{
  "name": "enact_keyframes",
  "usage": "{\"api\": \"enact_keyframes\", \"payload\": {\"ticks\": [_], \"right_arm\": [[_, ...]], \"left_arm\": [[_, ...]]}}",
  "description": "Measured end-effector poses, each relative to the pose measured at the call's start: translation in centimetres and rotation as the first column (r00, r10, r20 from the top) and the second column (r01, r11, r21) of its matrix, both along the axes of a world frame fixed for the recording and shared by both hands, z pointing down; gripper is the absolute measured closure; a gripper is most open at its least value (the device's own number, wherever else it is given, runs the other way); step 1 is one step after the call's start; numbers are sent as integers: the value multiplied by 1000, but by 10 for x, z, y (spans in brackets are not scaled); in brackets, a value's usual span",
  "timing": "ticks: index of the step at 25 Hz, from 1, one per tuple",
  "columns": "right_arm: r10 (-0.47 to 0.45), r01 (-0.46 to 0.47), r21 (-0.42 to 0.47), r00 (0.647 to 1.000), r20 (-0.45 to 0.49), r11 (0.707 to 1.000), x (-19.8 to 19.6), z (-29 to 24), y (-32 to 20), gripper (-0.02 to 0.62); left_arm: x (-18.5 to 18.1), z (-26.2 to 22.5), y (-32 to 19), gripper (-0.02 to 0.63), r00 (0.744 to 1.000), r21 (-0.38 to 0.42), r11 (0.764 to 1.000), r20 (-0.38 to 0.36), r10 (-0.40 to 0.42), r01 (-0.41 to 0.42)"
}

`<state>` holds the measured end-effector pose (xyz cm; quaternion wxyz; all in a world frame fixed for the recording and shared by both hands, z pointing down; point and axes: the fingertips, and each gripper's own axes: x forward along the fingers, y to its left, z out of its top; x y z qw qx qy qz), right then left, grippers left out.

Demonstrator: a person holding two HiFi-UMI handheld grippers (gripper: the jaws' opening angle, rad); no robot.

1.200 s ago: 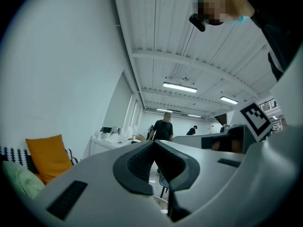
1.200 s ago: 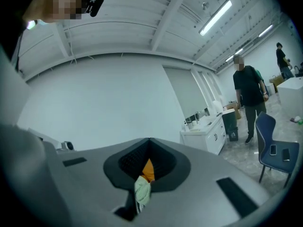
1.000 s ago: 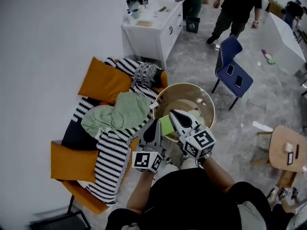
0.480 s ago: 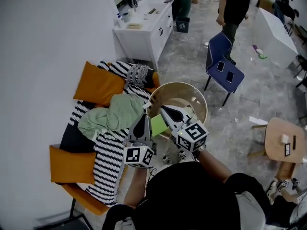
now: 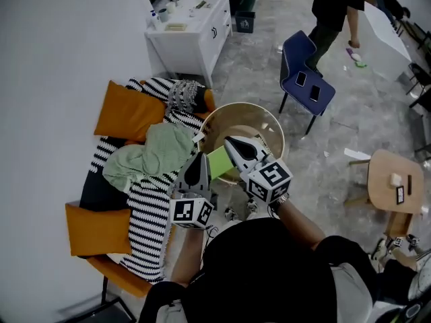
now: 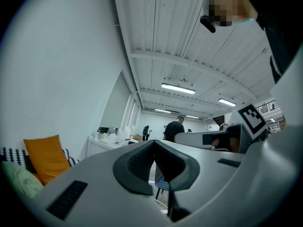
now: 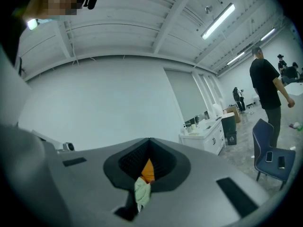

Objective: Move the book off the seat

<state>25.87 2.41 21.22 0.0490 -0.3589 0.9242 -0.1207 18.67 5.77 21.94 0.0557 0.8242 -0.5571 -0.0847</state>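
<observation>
Green book [image 5: 219, 161] lies at the round worktop's [image 5: 246, 128] near edge, with bare floor [image 5: 316, 160] rightward. Left gripper [image 5: 200, 156] and right gripper [image 5: 229, 140] flank it, both pressed together, empty.

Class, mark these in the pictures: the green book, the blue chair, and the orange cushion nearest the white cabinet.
green book [image 5: 219, 161]: head view, middle of its cover.
blue chair [image 5: 296, 49]: head view, on its backrest.
orange cushion [image 5: 128, 111]: head view, centre of its face.

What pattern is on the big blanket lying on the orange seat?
The blanket has black and white stripes. It shows best in the head view.
</observation>
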Motion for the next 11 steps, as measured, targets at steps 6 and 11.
{"api": "enact_keyframes", "payload": {"ticks": [6, 11], "right_arm": [[0, 0, 0, 1000, -3, 1000, -1, 3, -1, 583], [-4, 4, -13, 1000, -13, 1000, -6, 5, 1, 583]], "left_arm": [[-2, 0, -3, 597, 1000, 1, 1000, -10, -2, 2], [-7, 2, -2, 597, 1000, -10, 1000, -18, -3, 3]]}}
